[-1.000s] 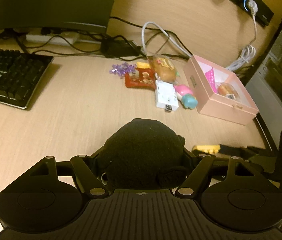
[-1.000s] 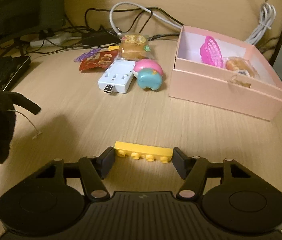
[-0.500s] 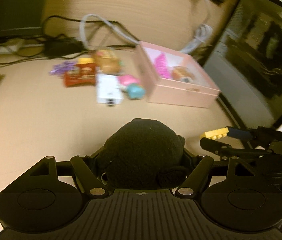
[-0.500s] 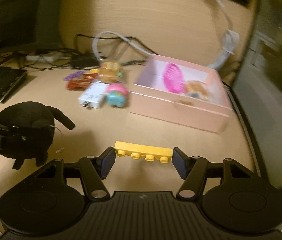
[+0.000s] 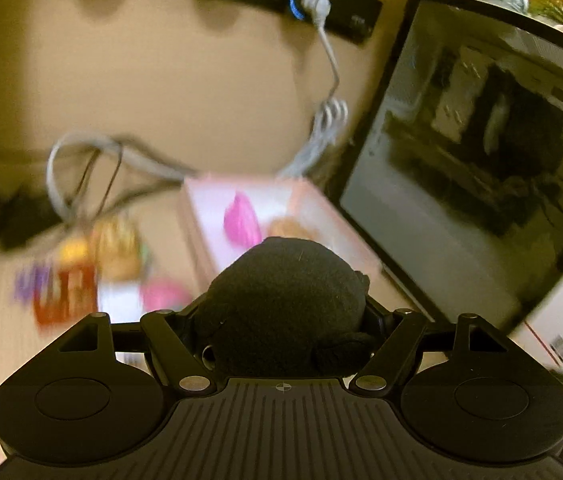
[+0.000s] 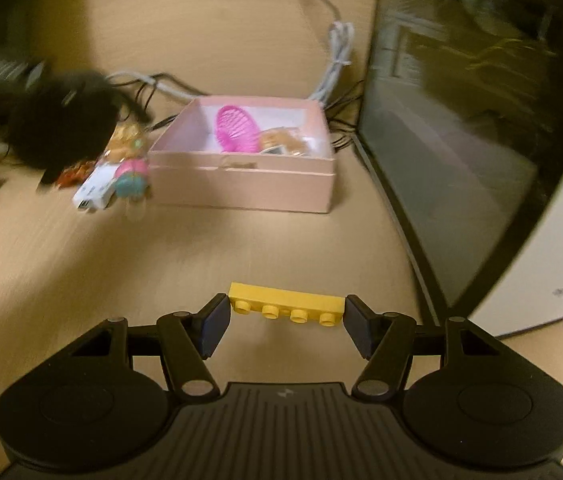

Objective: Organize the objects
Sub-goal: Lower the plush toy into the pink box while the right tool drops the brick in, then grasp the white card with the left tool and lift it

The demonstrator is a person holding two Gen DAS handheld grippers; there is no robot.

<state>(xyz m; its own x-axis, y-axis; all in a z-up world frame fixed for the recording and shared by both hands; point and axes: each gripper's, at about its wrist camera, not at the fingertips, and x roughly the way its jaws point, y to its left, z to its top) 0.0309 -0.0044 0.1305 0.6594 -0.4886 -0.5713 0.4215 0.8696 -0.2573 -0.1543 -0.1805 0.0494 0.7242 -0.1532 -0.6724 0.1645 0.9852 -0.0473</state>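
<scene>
My left gripper (image 5: 281, 320) is shut on a black plush toy (image 5: 281, 300), which fills the space between its fingers. The same toy (image 6: 61, 120) shows blurred in the right wrist view, in the air left of the pink box (image 6: 241, 180). My right gripper (image 6: 283, 320) is shut on a yellow toy brick (image 6: 285, 306), held lengthwise above the desk in front of the box. The open box (image 5: 209, 216) holds a pink mesh basket (image 6: 237, 128) and a wrapped bun (image 6: 281, 140).
Left of the box lie a white USB hub (image 6: 93, 192), a pink-and-teal toy (image 6: 133, 176), a red packet (image 5: 61, 296) and a wrapped snack (image 5: 117, 248). A dark computer case (image 6: 461, 120) stands close on the right. Cables (image 5: 81, 168) run along the back wall.
Both grippers have risen and moved toward the pink box, each keeping its load. The plush toy has travelled up and right to beside the box. The keyboard has left the left wrist view.
</scene>
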